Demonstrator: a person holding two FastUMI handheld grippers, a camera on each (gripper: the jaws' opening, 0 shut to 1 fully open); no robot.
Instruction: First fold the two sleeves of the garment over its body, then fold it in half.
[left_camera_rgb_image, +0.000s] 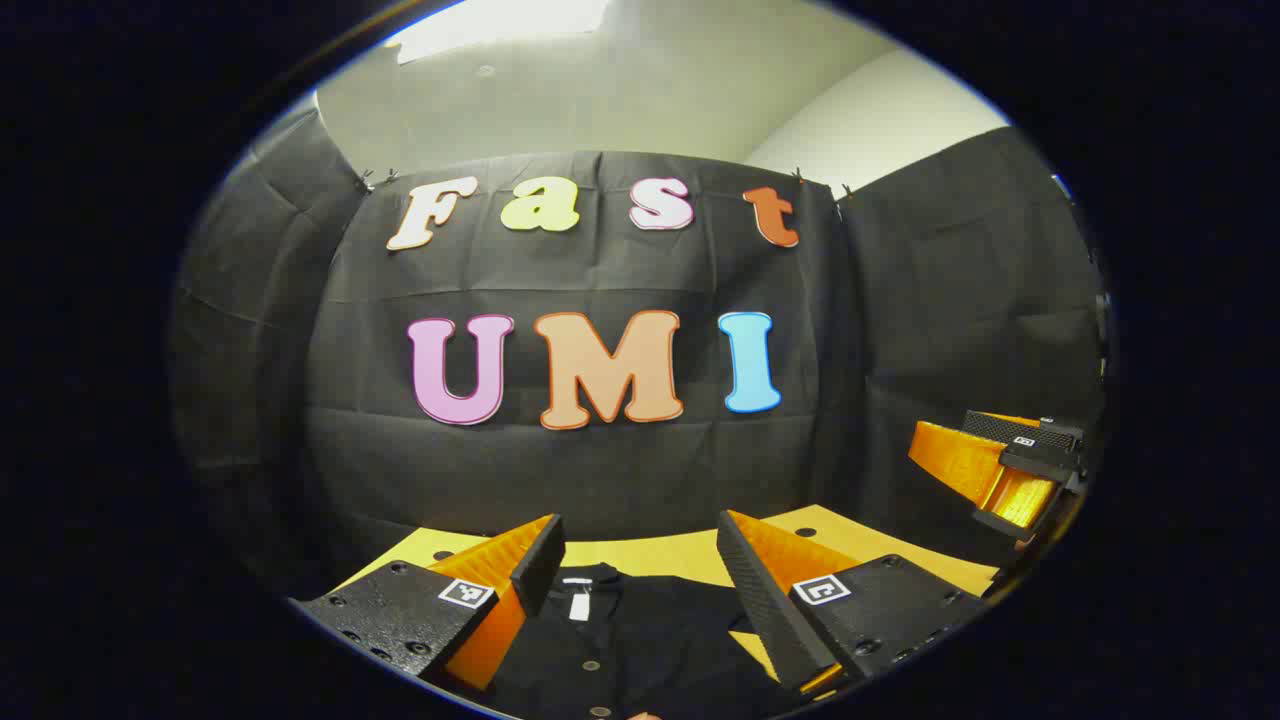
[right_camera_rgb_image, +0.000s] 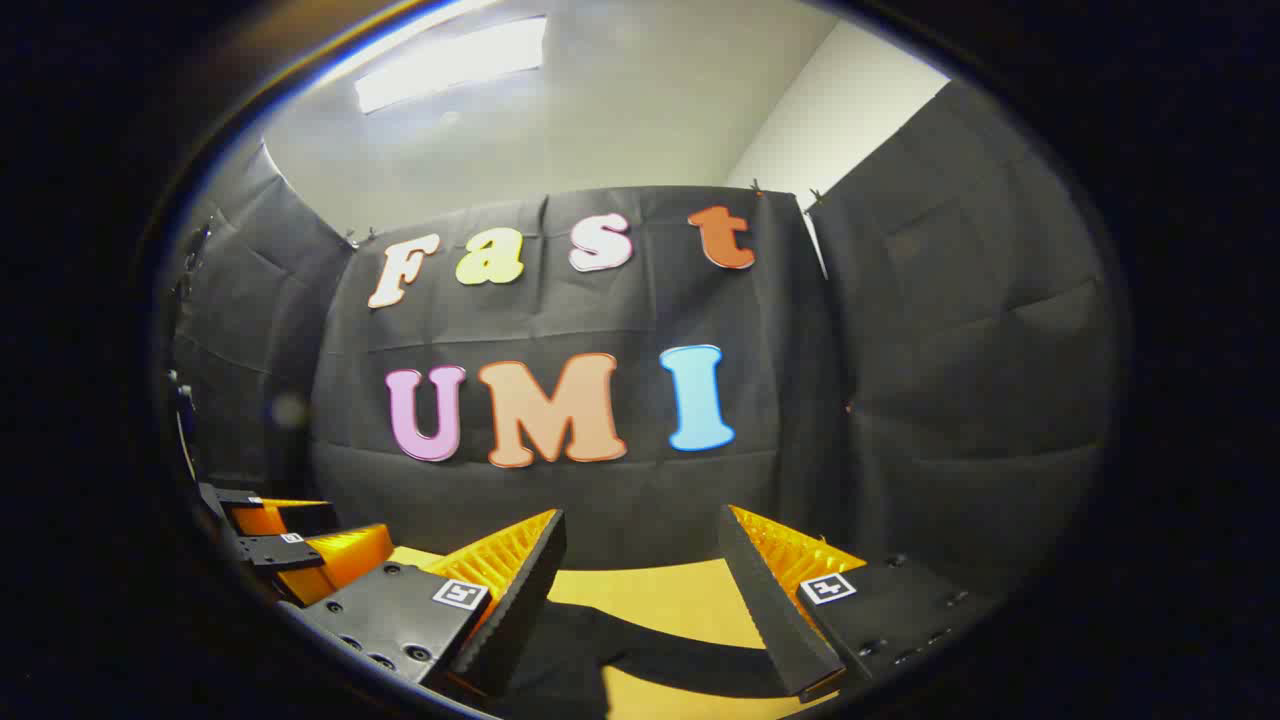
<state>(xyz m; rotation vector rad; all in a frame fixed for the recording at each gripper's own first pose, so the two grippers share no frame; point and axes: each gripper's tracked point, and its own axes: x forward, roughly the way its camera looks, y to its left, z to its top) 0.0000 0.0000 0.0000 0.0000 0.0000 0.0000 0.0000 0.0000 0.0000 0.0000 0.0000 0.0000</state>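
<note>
A black buttoned garment (left_camera_rgb_image: 620, 640) lies flat on the yellow table (left_camera_rgb_image: 660, 552), its collar with a white tag toward the back wall. My left gripper (left_camera_rgb_image: 640, 545) hovers open above the collar, holding nothing. In the right gripper view, one black sleeve (right_camera_rgb_image: 660, 655) stretches across the table (right_camera_rgb_image: 670, 600) below my right gripper (right_camera_rgb_image: 640, 540), which is open and holds nothing. The right gripper (left_camera_rgb_image: 1010, 470) also appears at the far right of the left gripper view, and the left gripper (right_camera_rgb_image: 290, 550) at the far left of the right gripper view.
Black cloth walls close the booth behind and on both sides. The yellow table runs back to the rear wall, with bare surface beyond the collar and around the sleeve.
</note>
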